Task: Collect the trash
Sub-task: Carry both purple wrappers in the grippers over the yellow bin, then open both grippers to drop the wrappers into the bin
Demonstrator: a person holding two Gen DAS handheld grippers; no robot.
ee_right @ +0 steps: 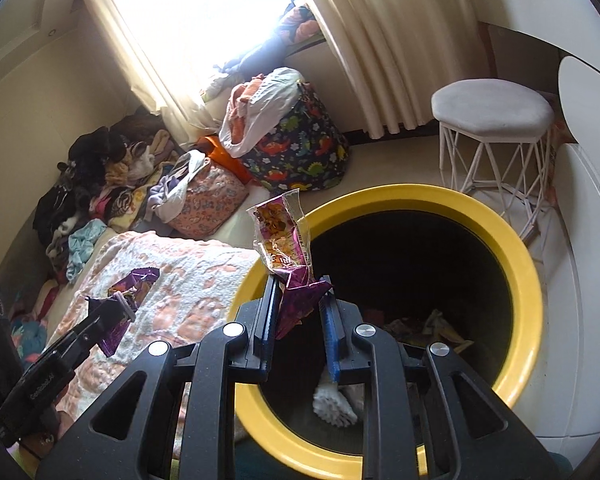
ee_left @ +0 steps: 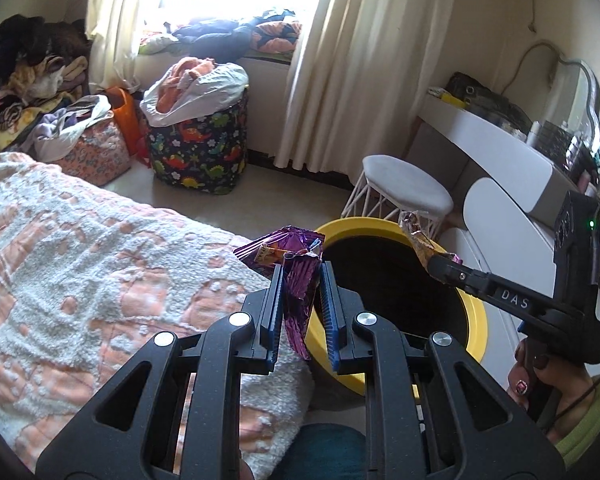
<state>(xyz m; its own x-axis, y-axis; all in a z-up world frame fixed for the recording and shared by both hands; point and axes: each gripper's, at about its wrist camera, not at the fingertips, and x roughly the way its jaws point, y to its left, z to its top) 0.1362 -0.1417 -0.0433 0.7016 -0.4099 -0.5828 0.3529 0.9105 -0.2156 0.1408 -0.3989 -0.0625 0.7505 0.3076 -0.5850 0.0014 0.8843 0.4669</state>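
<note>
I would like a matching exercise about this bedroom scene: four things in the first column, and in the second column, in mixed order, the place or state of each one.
Things:
1. purple wrapper
2. yellow bin
3. white stool
4. dinosaur-print basket

Places or states:
A. stands on the floor under the window, stuffed with cloth
B. pinched in the left gripper
C. open, with some trash already at the bottom
D. stands beside the white desk, nothing on its seat

Pairs: 1-B, 2-C, 3-D, 4-A
</note>
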